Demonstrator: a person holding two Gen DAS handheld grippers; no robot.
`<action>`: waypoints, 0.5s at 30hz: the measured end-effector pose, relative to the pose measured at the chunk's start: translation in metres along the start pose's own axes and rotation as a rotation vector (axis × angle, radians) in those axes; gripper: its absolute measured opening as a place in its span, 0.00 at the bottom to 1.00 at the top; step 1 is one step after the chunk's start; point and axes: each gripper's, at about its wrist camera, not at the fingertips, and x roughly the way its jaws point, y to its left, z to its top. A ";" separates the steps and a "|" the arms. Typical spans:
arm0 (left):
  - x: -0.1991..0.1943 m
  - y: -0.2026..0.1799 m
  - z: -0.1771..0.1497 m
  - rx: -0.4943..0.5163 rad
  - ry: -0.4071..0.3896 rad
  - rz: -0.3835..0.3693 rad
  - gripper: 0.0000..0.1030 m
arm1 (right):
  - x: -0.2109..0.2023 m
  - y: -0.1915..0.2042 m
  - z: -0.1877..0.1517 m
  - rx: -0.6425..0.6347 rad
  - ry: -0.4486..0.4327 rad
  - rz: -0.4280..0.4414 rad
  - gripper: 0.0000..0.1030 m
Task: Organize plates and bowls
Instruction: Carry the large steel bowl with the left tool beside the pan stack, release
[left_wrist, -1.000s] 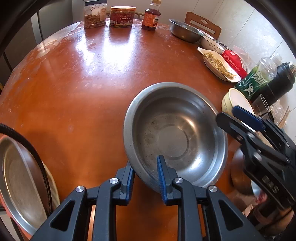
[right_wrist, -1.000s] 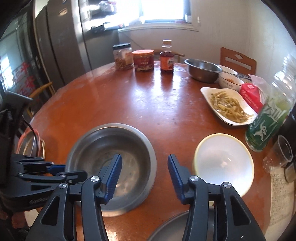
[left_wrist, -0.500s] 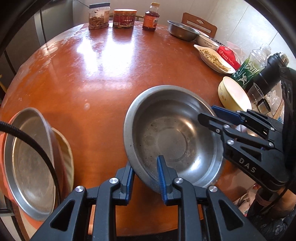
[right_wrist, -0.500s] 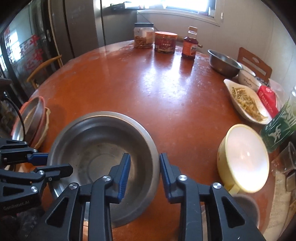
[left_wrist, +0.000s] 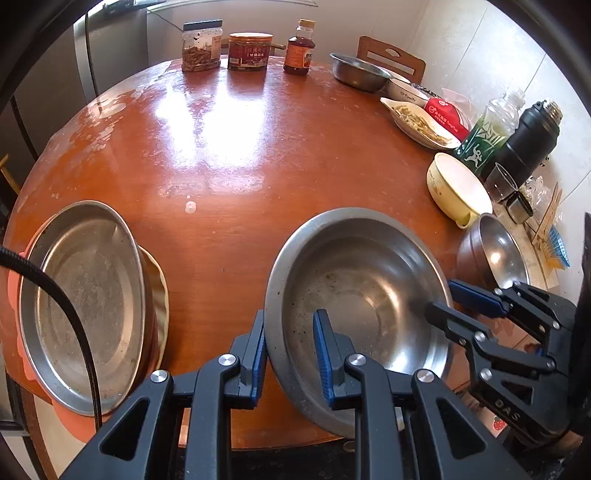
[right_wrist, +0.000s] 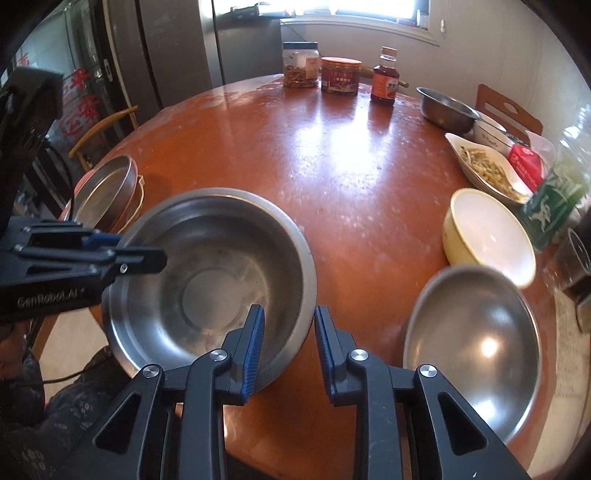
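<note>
We pinch the near rim of the big steel bowl (left_wrist: 362, 295) with the left tongs (left_wrist: 290, 349), lifting it off the tabletop (left_wrist: 229, 147) edge, right tongs (right_wrist: 288, 345) straddling its rim, not clamped

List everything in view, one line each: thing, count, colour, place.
large steel bowl: 1, silver, near table edge, rim between left gripper's fingers
steel plate: 1, silver, left edge, atop stacked dishes
small steel bowl: 1, silver, near right
yellow bowl: 1, yellow, right
far steel bowl: 1, silver, far right
white dish: 1, white, holds food, right
jars: 2, clear and red, far edge
sauce bottle: 1, brown, far edge
green bottle: 1, right
black flask: 1, right
table: 1, reddish-brown
left gripper: shut on bowl
right gripper: open, astride the bowl's rim
</note>
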 end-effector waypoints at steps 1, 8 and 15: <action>0.000 -0.001 0.000 0.004 -0.001 -0.001 0.24 | -0.002 0.001 -0.003 0.002 -0.002 -0.001 0.28; 0.005 -0.014 0.000 0.039 -0.003 0.001 0.24 | -0.011 0.000 -0.021 0.030 -0.015 -0.018 0.28; 0.011 -0.022 0.003 0.060 -0.001 0.012 0.24 | -0.012 -0.004 -0.026 0.050 -0.028 -0.036 0.28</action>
